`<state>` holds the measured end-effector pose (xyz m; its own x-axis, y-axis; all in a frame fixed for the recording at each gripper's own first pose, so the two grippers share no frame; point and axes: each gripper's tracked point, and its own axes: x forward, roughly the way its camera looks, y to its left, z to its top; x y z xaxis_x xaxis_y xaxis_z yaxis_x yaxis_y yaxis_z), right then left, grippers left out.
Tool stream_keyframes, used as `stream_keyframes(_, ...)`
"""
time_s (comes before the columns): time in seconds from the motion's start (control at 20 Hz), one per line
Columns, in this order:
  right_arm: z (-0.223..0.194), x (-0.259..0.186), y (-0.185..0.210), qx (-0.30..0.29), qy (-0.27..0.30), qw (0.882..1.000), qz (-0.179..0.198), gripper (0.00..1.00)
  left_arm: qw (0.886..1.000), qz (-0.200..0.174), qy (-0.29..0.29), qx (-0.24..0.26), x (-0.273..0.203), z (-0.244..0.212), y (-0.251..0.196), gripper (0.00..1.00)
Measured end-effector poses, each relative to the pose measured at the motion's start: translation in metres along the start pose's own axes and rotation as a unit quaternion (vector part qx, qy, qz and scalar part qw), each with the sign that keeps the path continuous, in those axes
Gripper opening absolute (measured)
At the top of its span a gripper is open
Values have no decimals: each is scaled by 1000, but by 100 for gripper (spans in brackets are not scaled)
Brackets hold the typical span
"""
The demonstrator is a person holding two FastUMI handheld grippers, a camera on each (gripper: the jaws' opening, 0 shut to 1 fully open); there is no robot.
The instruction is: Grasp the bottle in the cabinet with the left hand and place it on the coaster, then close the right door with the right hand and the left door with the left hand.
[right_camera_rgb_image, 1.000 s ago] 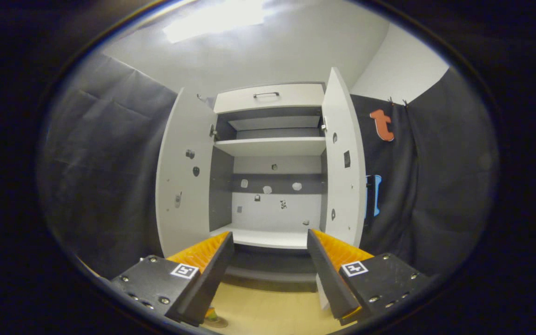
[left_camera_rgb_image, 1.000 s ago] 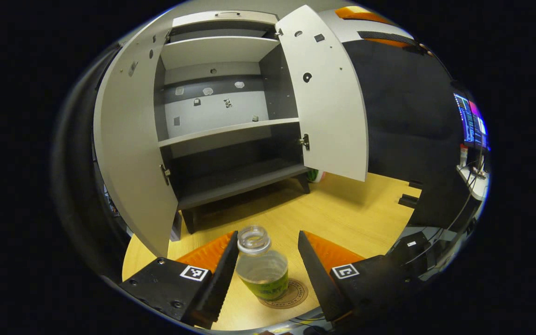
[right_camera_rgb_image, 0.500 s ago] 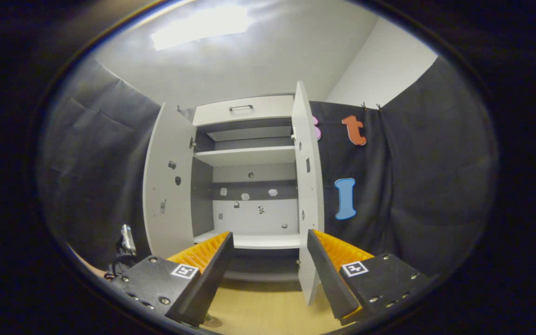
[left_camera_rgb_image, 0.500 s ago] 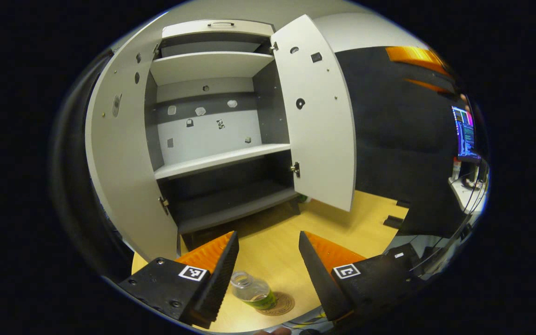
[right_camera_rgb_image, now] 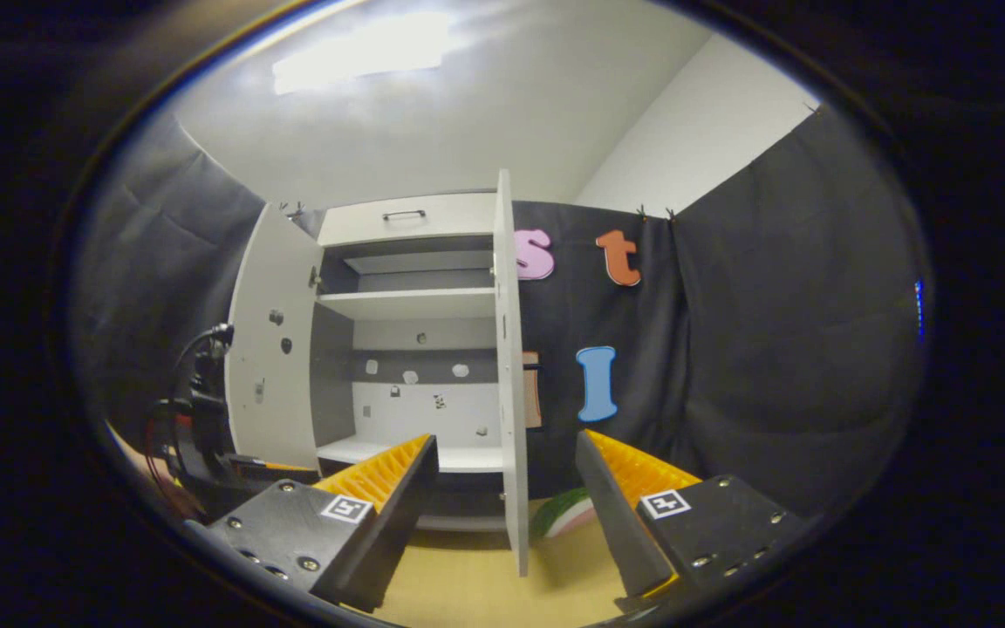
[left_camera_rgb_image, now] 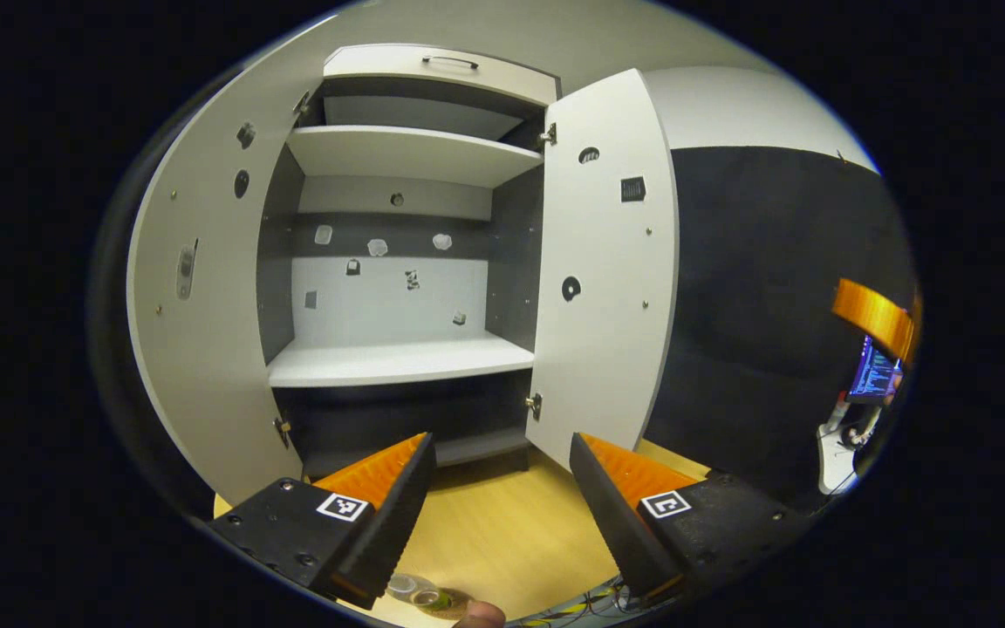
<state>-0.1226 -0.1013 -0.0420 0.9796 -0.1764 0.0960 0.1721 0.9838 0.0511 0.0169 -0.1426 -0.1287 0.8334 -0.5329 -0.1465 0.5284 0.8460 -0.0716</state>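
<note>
Bottle [left_camera_rgb_image: 420, 596] sits on the table, low at the near edge of the left gripper view, just below the left hand-held gripper [left_camera_rgb_image: 498, 493]; what looks like the coaster's rim shows beside it, though too little is visible to be sure. The placing step looks done. Left hand-held gripper is released, jaws spread wide, nothing between them. A fingertip [left_camera_rgb_image: 478, 616] shows at the very bottom edge.

Cabinet [left_camera_rgb_image: 398, 288] stands ahead with both doors open. Shelves are bare apart from small fittings on the back panel. Left door [left_camera_rgb_image: 197, 331] is swung out wide; right door [left_camera_rgb_image: 607, 279] hangs open toward the near side.

Right hand-held gripper [right_camera_rgb_image: 507, 497] is also released and empty, jaws apart. In the right gripper view the right door [right_camera_rgb_image: 511, 384] is seen almost edge-on, directly ahead between the fingers. Step in hand, by my reading: closing the right door. The next move calls for getting a finger against the door's outer face, on its right, and pushing it toward the cabinet. Left door comes after.

Table [left_camera_rgb_image: 502, 541] is light wood, matte. Black cloth covers the booth walls; pale ceiling with a light panel overhead. A lit monitor [left_camera_rgb_image: 873, 375] sits far right. A green-and-red rounded object [right_camera_rgb_image: 562, 515] lies near the cabinet's foot.
</note>
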Motion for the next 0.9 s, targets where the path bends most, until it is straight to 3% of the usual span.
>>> stream_keyframes(0.5, -2, 47, -100, -46, 23, 997, -51, 93, 998, 13, -53, 25, -10, 83, -10, 96)
stream_keyframes(0.65, 4, 66, -125, -44, 27, 996, -67, 96, 998, 19, -59, 18, -21, 98, -9, 96)
stream_keyframes(0.9, 3, 83, -132, -53, 25, 996, -65, 96, 997, 34, -61, 17, -31, 101, 1, 95)
